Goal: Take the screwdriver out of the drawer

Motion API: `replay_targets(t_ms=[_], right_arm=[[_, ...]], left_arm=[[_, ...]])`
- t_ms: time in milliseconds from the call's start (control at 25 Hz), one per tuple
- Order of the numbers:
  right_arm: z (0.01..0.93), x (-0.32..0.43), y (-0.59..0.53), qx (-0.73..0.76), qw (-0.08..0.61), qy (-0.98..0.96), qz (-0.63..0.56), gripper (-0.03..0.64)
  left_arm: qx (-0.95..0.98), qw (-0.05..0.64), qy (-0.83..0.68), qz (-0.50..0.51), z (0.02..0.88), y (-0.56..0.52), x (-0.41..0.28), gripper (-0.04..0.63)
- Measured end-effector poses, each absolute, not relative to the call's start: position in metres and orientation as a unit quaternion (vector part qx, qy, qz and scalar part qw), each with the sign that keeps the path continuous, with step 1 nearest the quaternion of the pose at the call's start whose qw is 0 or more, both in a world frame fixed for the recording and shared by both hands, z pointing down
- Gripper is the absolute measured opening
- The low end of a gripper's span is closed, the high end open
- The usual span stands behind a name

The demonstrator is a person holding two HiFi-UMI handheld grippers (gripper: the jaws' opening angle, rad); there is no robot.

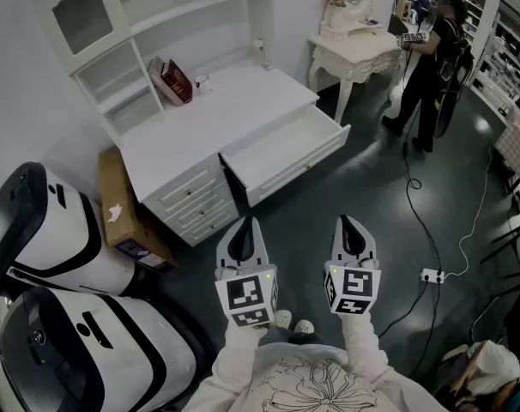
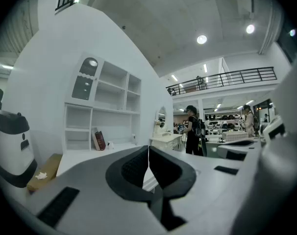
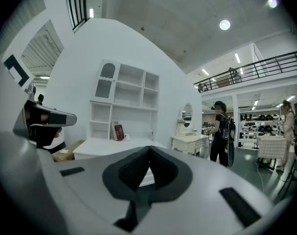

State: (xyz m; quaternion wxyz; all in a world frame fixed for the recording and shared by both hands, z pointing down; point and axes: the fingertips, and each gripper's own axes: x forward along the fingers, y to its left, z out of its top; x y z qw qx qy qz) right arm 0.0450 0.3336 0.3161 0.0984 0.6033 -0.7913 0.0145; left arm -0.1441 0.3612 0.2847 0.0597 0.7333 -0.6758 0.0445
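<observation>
Head view: open drawer in white desk — contents too small to tell. Gripper views: drawer mostly behind jaws; left gripper, right gripper both closed, empty.

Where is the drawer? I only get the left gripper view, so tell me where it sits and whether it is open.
Observer: In the head view the drawer is pulled open under the right half of the desk top.
Operator: Report the right hand-held gripper.
Observer: The right hand-held gripper has its jaws together, with nothing between them.
Operator: Check the floor on that side.
Observer: A power strip lies on the floor, to the right of that gripper.
</observation>
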Motion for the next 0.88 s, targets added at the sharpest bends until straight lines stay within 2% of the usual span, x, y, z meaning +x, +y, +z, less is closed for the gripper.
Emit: replay_targets(t_ms=[880], right_arm=[[0.331, 0.028, 0.309, 0.621, 0.096, -0.778, 0.027, 0.003]], left_arm=[[0.747, 0.072, -0.659, 0.043, 0.299, 0.329, -0.163, 0.008]])
